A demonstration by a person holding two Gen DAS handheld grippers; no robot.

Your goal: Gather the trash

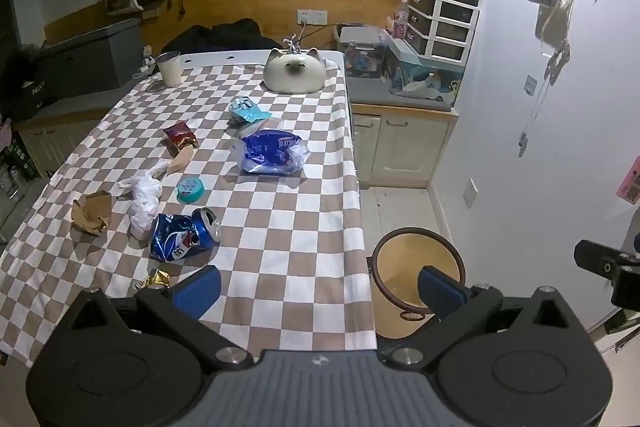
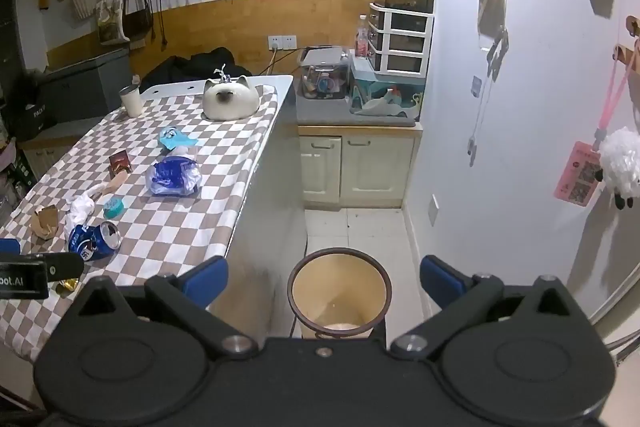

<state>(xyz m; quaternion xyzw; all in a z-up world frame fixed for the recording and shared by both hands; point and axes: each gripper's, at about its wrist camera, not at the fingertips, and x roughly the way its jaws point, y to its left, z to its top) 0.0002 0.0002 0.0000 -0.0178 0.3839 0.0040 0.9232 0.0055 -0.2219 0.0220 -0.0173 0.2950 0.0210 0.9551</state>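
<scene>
Trash lies on the checkered table: a crushed blue can, a white crumpled bag, a brown paper scrap, a teal lid, a blue plastic bag, a red wrapper, a teal wrapper and a gold foil. A tan waste bin stands on the floor right of the table. My left gripper is open and empty over the table's near right edge. My right gripper is open and empty above the bin.
A cat-shaped ceramic bowl and a white cup stand at the table's far end. A cabinet with boxes and drawers stands beyond the bin. The right wall carries hanging items. The right gripper's body shows at the left view's right edge.
</scene>
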